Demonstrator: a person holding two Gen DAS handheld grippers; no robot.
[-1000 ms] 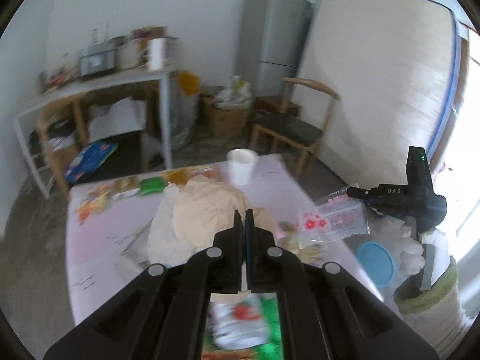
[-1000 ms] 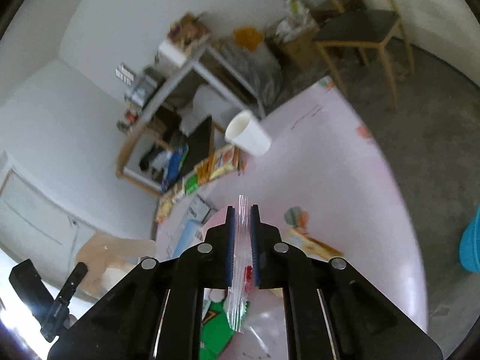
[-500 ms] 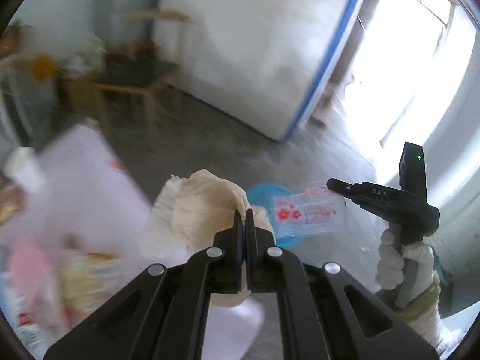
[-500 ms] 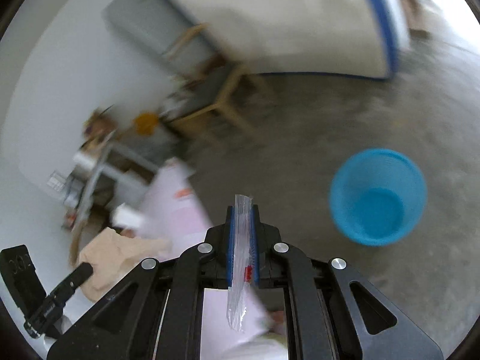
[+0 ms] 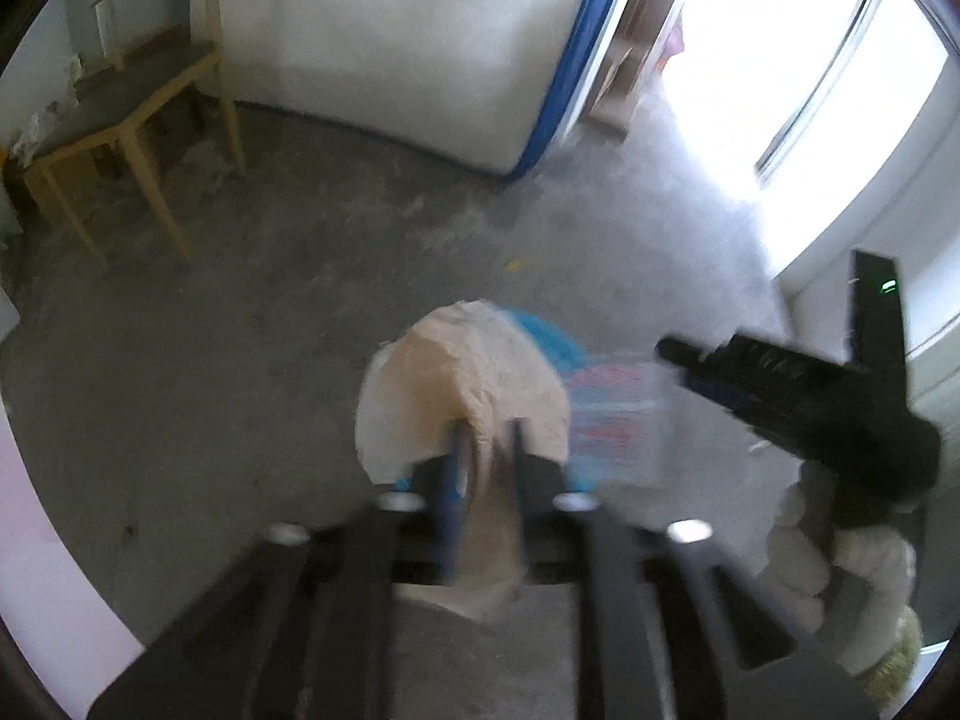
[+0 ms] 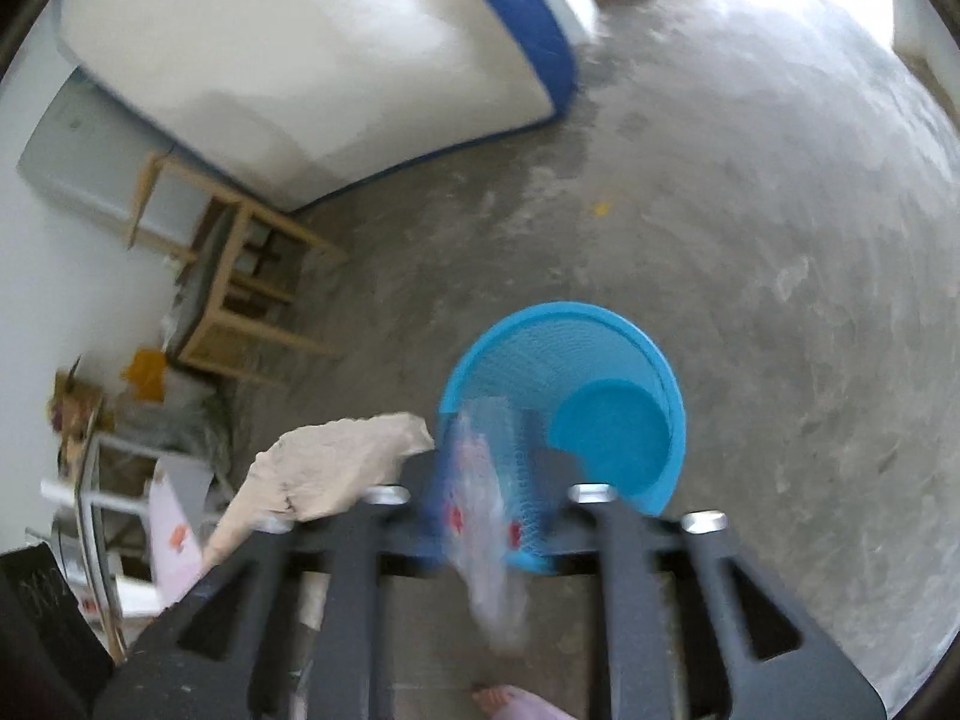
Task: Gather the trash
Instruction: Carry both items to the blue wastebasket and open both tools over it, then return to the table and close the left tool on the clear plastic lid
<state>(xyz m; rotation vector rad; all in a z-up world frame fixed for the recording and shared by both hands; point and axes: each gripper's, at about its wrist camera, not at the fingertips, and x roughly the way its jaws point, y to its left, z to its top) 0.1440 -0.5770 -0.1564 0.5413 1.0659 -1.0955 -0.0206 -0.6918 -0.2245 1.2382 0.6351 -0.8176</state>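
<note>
My left gripper (image 5: 486, 438) has its jaws parted, with a crumpled beige paper bag (image 5: 468, 384) loose between them, over the blue mesh bin (image 5: 549, 339). My right gripper (image 6: 486, 456) is also parted, and the clear plastic wrapper with red print (image 6: 486, 498) hangs blurred between its fingers, above the near rim of the blue bin (image 6: 564, 396). The wrapper (image 5: 612, 414) and right gripper (image 5: 780, 384) show in the left wrist view, the paper bag (image 6: 336, 468) in the right wrist view. The bin looks empty inside.
Bare concrete floor surrounds the bin. A wooden chair (image 5: 120, 138) stands at left, and a white mattress with blue trim (image 6: 336, 60) leans on the wall. The pink table edge (image 5: 36, 540) is at lower left. A bright doorway (image 5: 780, 60) is at right.
Both grippers moved from the table to above the blue bin. Both jaws, shut half a second ago, have parted, and the paper bag and wrapper are coming loose.
</note>
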